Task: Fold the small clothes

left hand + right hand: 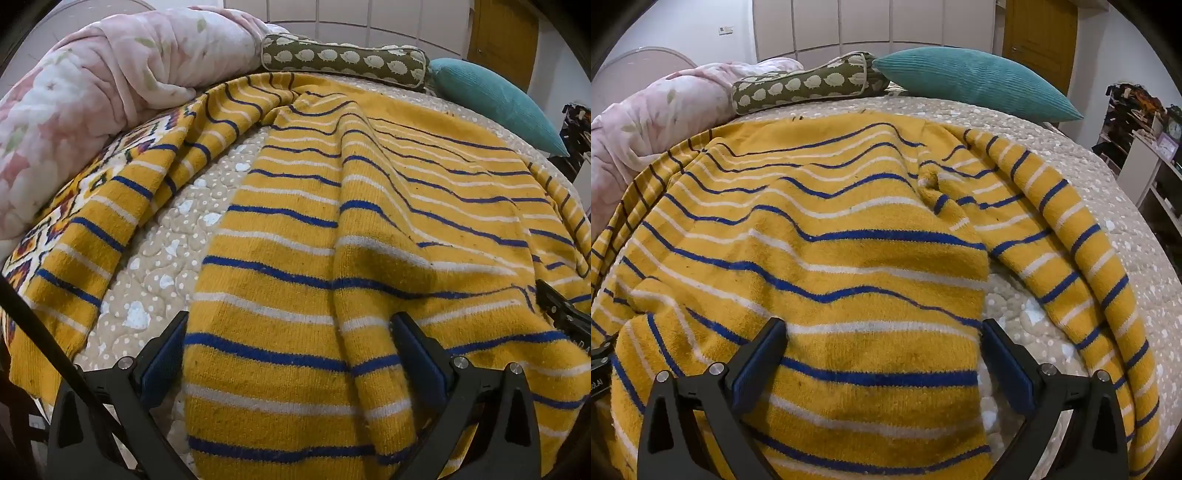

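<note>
A yellow knit sweater point(388, 229) with blue and white stripes lies spread and wrinkled on the bed; it also shows in the right wrist view point(820, 236). Its left sleeve point(122, 206) bends away to the left, its right sleeve point(1082, 243) curves down the right side. My left gripper point(290, 328) is open, its jaws straddling the sweater's lower left edge. My right gripper point(884, 332) is open, its jaws straddling the lower right edge. The right gripper's tip point(561, 310) shows at the right of the left wrist view.
The bed has a beige dotted quilt point(162, 266). A pink floral duvet point(92, 96) is bunched at the back left. An olive hedgehog-print bolster point(343, 59) and a teal cushion point(971, 81) lie at the head. Shelves point(1137, 122) stand to the right.
</note>
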`<action>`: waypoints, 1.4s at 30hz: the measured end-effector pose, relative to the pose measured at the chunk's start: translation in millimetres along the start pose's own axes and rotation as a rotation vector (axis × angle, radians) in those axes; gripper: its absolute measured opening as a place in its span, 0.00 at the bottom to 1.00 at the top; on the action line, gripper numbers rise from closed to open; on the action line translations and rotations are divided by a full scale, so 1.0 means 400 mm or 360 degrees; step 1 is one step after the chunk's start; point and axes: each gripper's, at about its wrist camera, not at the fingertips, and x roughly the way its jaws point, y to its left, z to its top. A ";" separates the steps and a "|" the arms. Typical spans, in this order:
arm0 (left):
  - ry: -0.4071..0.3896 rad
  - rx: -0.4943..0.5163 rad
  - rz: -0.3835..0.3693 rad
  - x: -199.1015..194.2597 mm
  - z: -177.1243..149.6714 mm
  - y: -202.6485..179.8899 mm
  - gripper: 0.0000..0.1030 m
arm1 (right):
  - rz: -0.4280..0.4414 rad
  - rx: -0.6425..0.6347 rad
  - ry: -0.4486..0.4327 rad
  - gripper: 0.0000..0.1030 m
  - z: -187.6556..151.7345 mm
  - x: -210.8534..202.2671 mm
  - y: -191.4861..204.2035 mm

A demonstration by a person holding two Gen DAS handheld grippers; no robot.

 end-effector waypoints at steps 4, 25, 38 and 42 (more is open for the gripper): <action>-0.0015 0.0001 0.0009 0.001 0.001 0.000 1.00 | -0.0007 0.0002 -0.0006 1.00 -0.005 -0.005 -0.003; -0.0067 0.0042 0.0083 -0.023 -0.002 -0.009 1.00 | -0.0007 0.0015 -0.0038 1.00 -0.015 -0.023 -0.007; -0.0063 0.0030 0.0063 -0.022 -0.007 -0.009 1.00 | -0.0007 0.0014 -0.0039 1.00 -0.016 -0.023 -0.007; -0.0062 0.0027 0.0058 -0.021 -0.010 -0.009 1.00 | -0.0007 0.0014 -0.0039 1.00 -0.017 -0.023 -0.007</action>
